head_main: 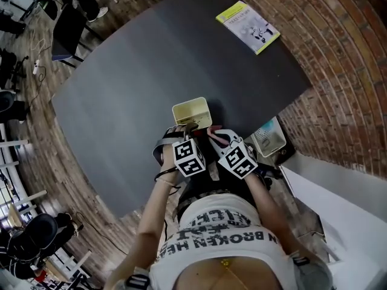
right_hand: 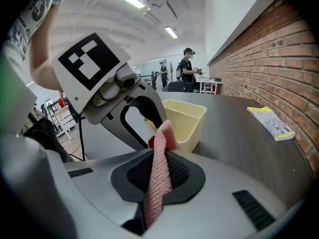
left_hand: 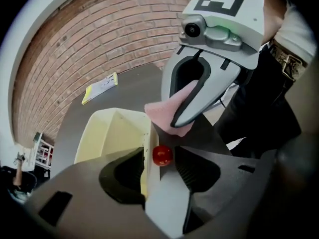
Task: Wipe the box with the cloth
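Bench (head_main: 121,101): dark grey, lying under both claws; only the head view gives us its whole top.
Box (head_main: 192,112): pale yellow and open-topped, on the bench just ahead of both claws.
Left claw (left_hand: 160,166): spread, with one box wall between its pads, not closed on it; we read this in its own view alone.
Right claw (right_hand: 162,156): pinching the cloth, just beside the left claw.
Booklet (head_main: 248,26): yellow, well beyond the claws.
Cloth (right_hand: 157,193): pink, standing up from the right claw's pinch; its knit shows only there.
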Demonstrator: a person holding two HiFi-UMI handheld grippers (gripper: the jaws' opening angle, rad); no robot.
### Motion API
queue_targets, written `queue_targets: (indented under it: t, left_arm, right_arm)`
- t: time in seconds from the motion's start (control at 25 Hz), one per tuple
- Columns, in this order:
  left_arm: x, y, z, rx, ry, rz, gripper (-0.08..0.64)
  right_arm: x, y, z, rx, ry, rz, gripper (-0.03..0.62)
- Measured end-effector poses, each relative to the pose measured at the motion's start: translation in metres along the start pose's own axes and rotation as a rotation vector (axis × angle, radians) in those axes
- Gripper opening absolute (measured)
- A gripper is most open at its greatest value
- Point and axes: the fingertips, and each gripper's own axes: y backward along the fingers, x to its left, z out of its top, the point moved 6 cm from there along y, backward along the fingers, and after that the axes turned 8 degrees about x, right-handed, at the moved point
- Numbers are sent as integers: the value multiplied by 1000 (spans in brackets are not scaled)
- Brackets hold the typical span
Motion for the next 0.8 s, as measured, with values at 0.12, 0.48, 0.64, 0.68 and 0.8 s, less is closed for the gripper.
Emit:
queue_targets:
  t: [0.12, 0.48, 0.64, 0.68, 0.8]
  left_arm:
    - [-3, -7, -2, 29, -35, 4, 178]
    - [-3, -6, 4, 63, -76, 19, 158]
    - [-3, -5, 4, 66, -75, 12, 156]
    - [-3, -5, 4, 66, -77, 11, 156]
    - [-3, -3, 1, 68, -88, 1, 156]
  right_arm:
    - [2, -12, -3, 26, 26, 5, 17]
    - [-2, -43, -5, 57, 8, -14, 17]
    - [-3, -46, -6, 64, -5, -2, 17]
    - [-4, -46, -5, 62, -8, 3, 17]
    - [-4, -44, -6, 63, -13, 15, 17]
